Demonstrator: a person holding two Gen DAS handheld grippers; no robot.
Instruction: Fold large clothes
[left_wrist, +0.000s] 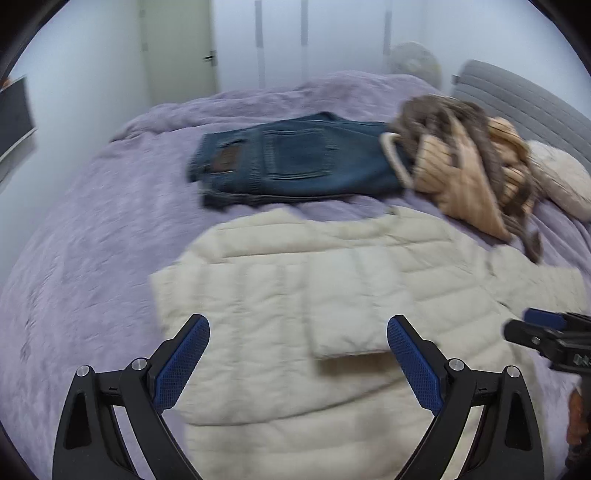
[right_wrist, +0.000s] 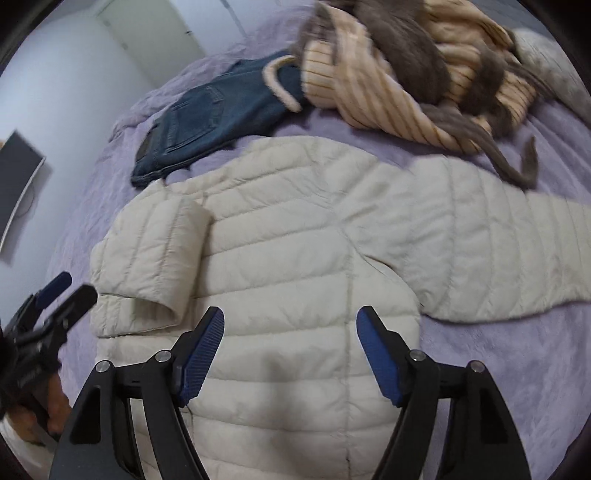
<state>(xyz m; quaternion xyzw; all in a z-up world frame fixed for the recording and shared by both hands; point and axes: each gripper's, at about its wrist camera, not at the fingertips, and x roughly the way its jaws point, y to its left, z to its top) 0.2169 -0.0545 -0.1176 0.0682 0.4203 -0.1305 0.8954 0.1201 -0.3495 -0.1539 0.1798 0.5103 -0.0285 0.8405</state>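
On the lilac fleece bedspread (right_wrist: 517, 369) lies a cream quilted puffer jacket (right_wrist: 295, 258), spread flat with its back upward. Its long axis runs from the hem nearest the cameras to the collar end on the far side, toward the other clothes. One sleeve (right_wrist: 498, 251) stretches straight out to the right across the bedspread; the opposite sleeve (right_wrist: 162, 251) is folded in over the jacket's body, its cuff pointing back toward the hem.

Both hand-held tools hover over the hem end with nothing between their fingers. The left gripper (left_wrist: 298, 354) has its blue pads spread wide, flanking the cuff of the folded sleeve (left_wrist: 347, 302) without clearly touching it. The right gripper (right_wrist: 290, 350) is likewise spread wide above the middle of the jacket's back, near a vertical seam. Each tool shows at the edge of the other's view.

Beyond the collar end, just apart from the jacket, sit folded dark blue denim jeans (left_wrist: 295, 158), back pockets up. Overlapping their right end is a heap of tan striped knitwear tangled with a grey fuzzy garment (right_wrist: 413, 62). A pale fluffy pillow (left_wrist: 561, 181) lies beside the grey padded headboard (left_wrist: 517, 99). Both views are somewhat motion-blurred.
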